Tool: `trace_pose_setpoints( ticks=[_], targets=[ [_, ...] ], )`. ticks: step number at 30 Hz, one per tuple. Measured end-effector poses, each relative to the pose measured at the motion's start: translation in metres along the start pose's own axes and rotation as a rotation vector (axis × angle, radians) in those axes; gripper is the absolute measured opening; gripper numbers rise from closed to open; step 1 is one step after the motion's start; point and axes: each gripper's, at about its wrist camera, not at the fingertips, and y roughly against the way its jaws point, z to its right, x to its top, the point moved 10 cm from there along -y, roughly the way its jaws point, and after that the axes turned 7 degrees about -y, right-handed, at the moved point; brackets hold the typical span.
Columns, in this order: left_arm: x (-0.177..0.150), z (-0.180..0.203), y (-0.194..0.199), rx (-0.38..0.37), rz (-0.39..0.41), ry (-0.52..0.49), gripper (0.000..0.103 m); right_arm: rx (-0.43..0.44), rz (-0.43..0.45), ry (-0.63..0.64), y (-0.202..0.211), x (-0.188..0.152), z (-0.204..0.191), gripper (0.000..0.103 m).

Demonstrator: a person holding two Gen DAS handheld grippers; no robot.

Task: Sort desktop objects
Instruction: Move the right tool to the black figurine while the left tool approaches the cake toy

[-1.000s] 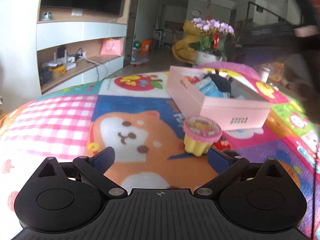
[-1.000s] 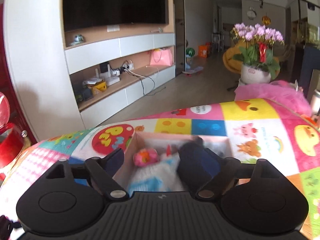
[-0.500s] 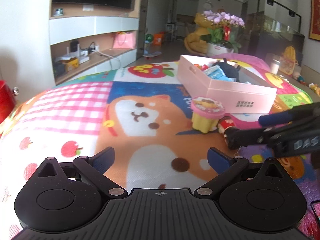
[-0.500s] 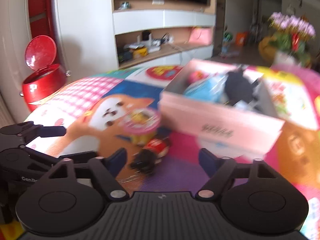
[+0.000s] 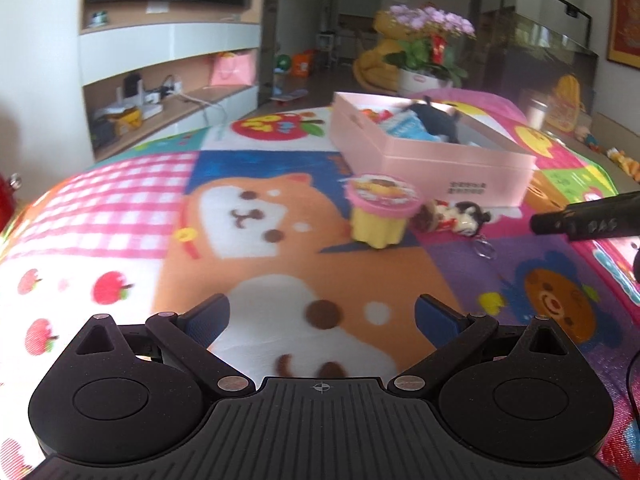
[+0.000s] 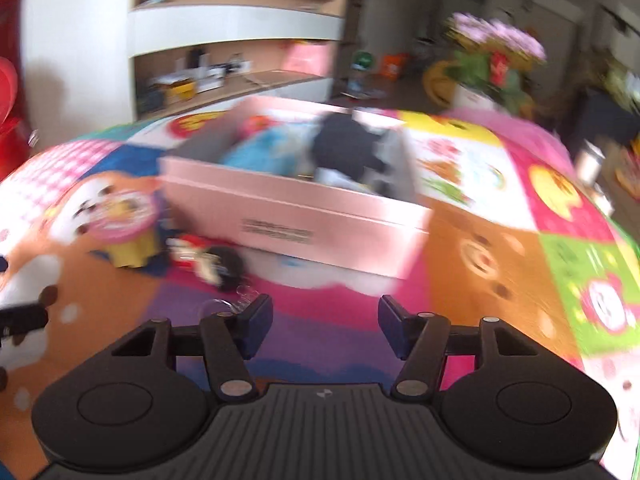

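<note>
1. Fingers of our left gripper (image 5: 322, 316) stand wide apart with nothing between them, hovering over the cartoon-printed play mat (image 5: 256, 264) that covers the surface.
2. Our right gripper (image 6: 326, 322) has just been closing its fingers; they are still parted, with only bare mat between the blue pads (image 6: 260, 320). Its view is blurred by motion.
3. Just ahead and left of the right gripper we see a small figure keychain (image 6: 208, 260) lying on its side, its metal ring (image 5: 485, 249) toward us.
4. Just beside the keychain stands a yellow cup with a pink lid (image 5: 380, 216), upright on the mat.
5. Behind both sits the pink box (image 5: 440, 160), open-topped, with a blue packet (image 5: 408, 128) and a dark plush item (image 5: 436, 120) inside.
6. Past the surface we see a potted plant with purple flowers (image 5: 432, 40) and wall shelves (image 5: 168, 68).
</note>
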Motion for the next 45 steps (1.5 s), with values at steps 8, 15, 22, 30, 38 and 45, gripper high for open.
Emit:
trace_pose_setpoints(
  ticks=[8,15,22,30,38,45],
  targets=[
    [0.032,0.023,-0.024,0.006,0.053,-0.088,0.101,-0.005,-0.012,-0.143,0.018,-0.027,0.049,0.075],
    [0.061,0.033,-0.054,0.012,0.078,-0.12,0.098,0.019,-0.009,-0.171,0.025,-0.037,0.045,0.079],
    [0.059,0.021,-0.057,-0.01,0.062,-0.078,0.061,0.04,0.035,-0.049,0.032,-0.029,0.008,0.085],
    [0.027,0.005,-0.016,-0.025,0.047,-0.04,0.062,0.105,0.03,0.05,0.02,-0.021,-0.044,0.086],
    [0.012,-0.012,-0.012,-0.037,0.041,0.047,0.082,0.14,0.004,-0.012,-0.007,-0.003,-0.074,0.086],
    [0.011,-0.008,-0.012,-0.05,0.043,0.039,0.086,0.187,-0.068,-0.119,-0.035,0.006,-0.082,0.079]
  ],
)
